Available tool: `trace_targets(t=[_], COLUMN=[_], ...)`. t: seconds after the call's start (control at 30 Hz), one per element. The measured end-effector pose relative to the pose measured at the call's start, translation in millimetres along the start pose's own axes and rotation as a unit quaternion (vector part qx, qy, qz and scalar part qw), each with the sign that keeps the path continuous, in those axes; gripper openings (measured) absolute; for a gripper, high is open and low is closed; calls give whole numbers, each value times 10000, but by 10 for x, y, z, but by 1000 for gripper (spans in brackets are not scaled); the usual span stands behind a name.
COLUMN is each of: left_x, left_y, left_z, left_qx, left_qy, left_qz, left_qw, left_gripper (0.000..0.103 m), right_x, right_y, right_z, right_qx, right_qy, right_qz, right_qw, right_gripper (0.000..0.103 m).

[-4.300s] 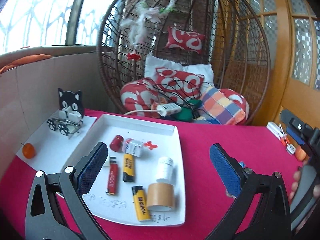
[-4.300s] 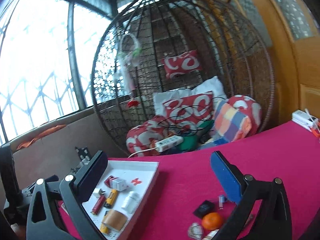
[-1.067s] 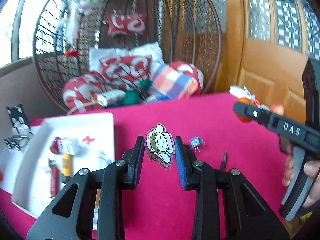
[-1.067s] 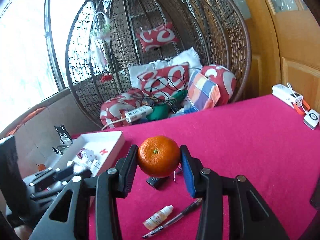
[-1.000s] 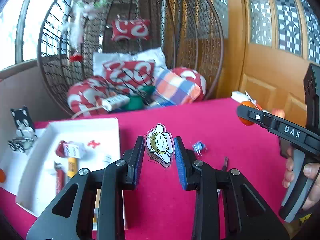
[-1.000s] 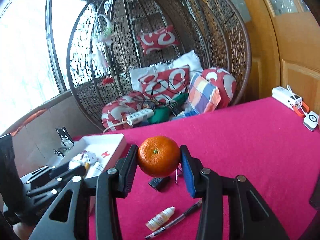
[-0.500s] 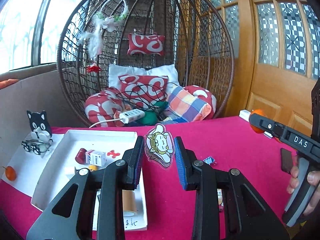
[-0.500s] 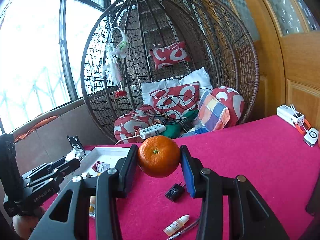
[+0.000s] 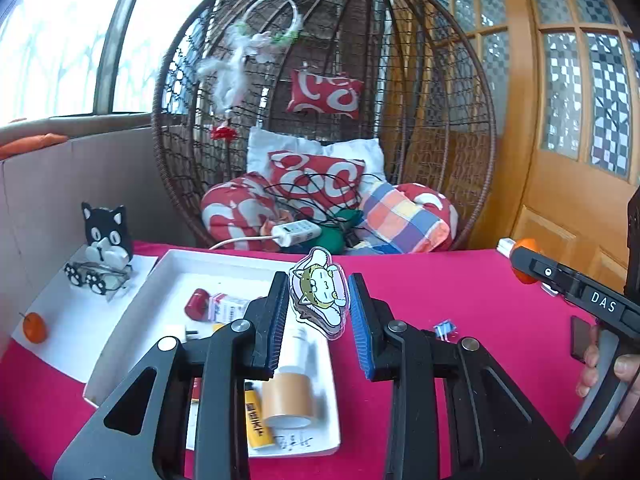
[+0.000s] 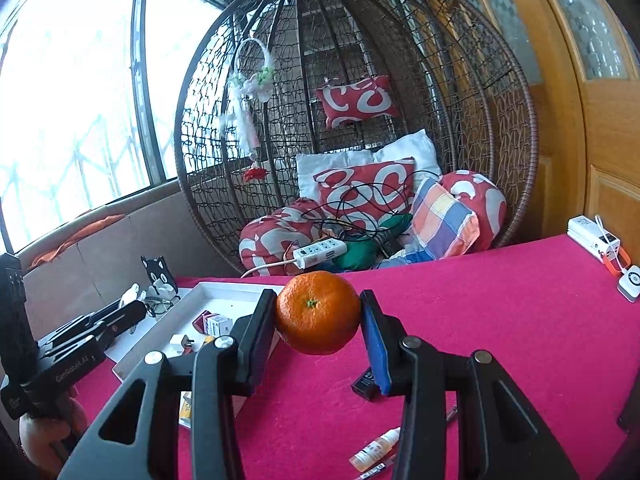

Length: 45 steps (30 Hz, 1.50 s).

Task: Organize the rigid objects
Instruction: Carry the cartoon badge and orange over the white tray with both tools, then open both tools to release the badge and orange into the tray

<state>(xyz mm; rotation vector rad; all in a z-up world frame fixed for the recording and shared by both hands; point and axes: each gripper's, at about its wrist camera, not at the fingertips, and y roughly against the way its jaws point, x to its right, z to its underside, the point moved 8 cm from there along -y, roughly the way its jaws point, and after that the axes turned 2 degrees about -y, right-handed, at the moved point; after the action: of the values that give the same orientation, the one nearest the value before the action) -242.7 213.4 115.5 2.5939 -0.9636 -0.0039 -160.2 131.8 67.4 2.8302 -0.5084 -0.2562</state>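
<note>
Here, left hand-held gripper (image 9: pixel 319 312): clamps a flat glossy cat charm (image 9: pixel 319 292).
Right hand-held gripper (image 10: pixel 319 322): grips a round dimpled mandarin (image 10: pixel 318 312).

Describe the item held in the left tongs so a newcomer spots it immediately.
Above the white tray on the red table, the left tongs pinch a flat clear-edged cartoon cat charm. Unlike the tray's lighters and bottles, it is thin and printed.

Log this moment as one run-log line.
left tongs: shut on cartoon cat charm | right tongs: shut on tangerine | both above red tablecloth | white tray: nearby
</note>
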Motion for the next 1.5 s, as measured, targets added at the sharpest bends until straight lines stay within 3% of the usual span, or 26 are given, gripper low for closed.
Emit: trace_targets(t=[0.43,0.67,1.03,1.3,1.37,1.4,1.43,1.47,1.5], left_x=[-754,-1131,-1389,-1495,-1500,-1528,-1560,-1606,-1655], left_y=[43,-162,-718,-852,-836,-821,-801,-776,-741], left_z=[29,135,425,579,591,585,578,573,567], left_qx=[-32,-312,-1092,-1343,-1313,-1277,-1222,-1170,-1107], left_qy=[413,462,429,751,848,892,960,1032,1122], left_qz=[-636,-1019,-1237,-1104,-1082,-1145,-1198,-1281,-1366], left_qw=[9971,9932,9854,9819,9818,9811,9806,9794,9780], left_gripper=[29,29,29,29,30,39,59,71,93], right_x=[-367,-783,-1412,-1573,-1589,-1589,-1557,-1527,-1492], right_y=[-320,-769,-1698,-2035,-2014,-1992,-1953,-1930,-1921], right_z=[-68,8,638,949,946,937,910,885,866], right_qx=[-249,-717,-1778,-2064,-1911,-1825,-1694,-1613,-1575], right_qy=[273,540,799,709,819,831,800,737,676], right_qz=[-311,-643,-849,-1044,-957,-920,-845,-820,-788], right_qw=[9988,9939,9771,9703,9735,9754,9787,9807,9820], right_gripper=[42,42,42,43,58,80,89,90,95])
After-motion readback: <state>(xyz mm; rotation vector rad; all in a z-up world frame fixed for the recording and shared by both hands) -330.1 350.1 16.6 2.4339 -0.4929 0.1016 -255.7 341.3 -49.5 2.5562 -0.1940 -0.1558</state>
